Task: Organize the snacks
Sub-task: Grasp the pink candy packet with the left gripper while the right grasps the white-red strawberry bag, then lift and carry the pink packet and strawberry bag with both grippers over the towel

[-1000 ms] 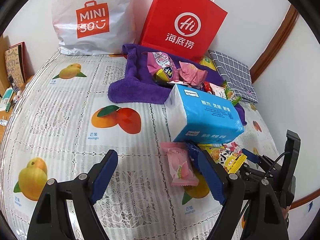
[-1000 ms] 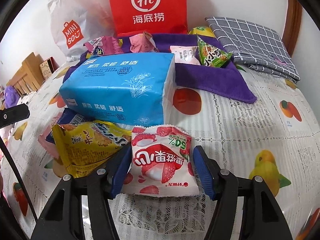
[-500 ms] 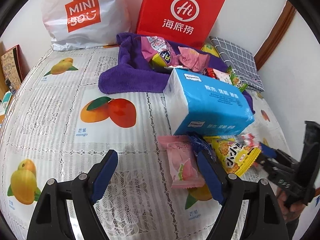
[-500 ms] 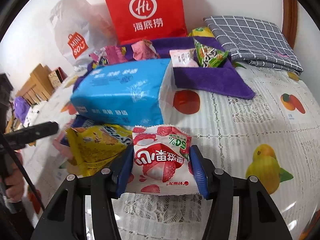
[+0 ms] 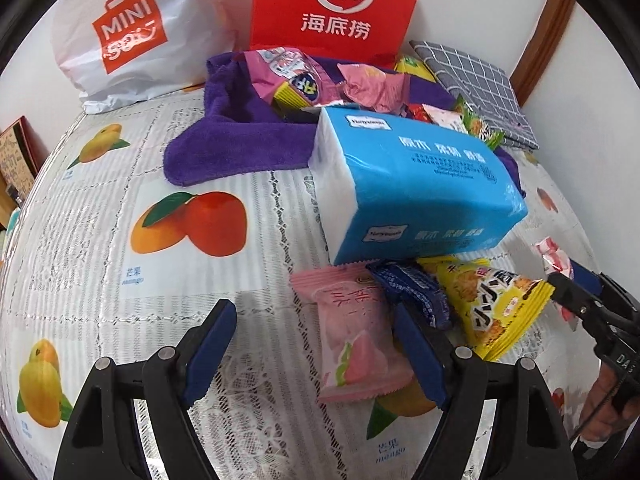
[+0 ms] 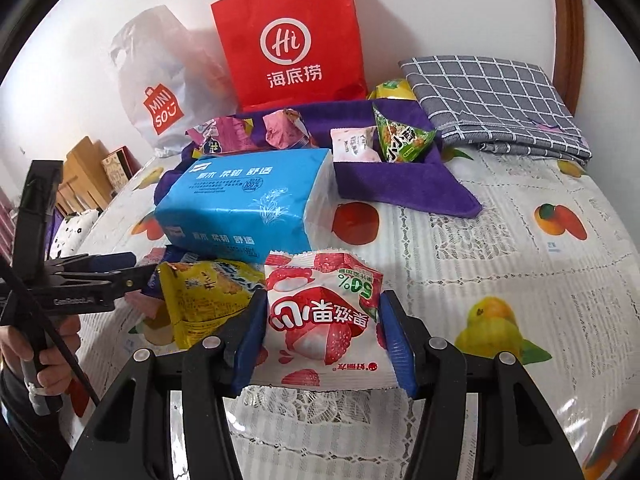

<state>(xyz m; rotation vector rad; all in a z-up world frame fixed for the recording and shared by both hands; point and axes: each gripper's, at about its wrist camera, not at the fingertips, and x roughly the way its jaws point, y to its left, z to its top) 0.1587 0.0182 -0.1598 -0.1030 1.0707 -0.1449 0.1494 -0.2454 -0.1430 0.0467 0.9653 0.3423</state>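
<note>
Fruit-print tablecloth fills both views. Red paper bag stands at top centre, purple towel below it. Blue tissue pack lies mid-frame. Lower centre of the right wrist view: right gripper clamped on the lychee snack packet. Lower centre of the left wrist view: left gripper spread wide, gripping nothing, pink snack packet lying between its fingers, near the right-hand one.

The right gripper is pointing down, and its blue jaws are squeezing a red and white strawberry snack packet. The left gripper is pointing down too, jaws standing wide apart, pressing on nothing.
</note>
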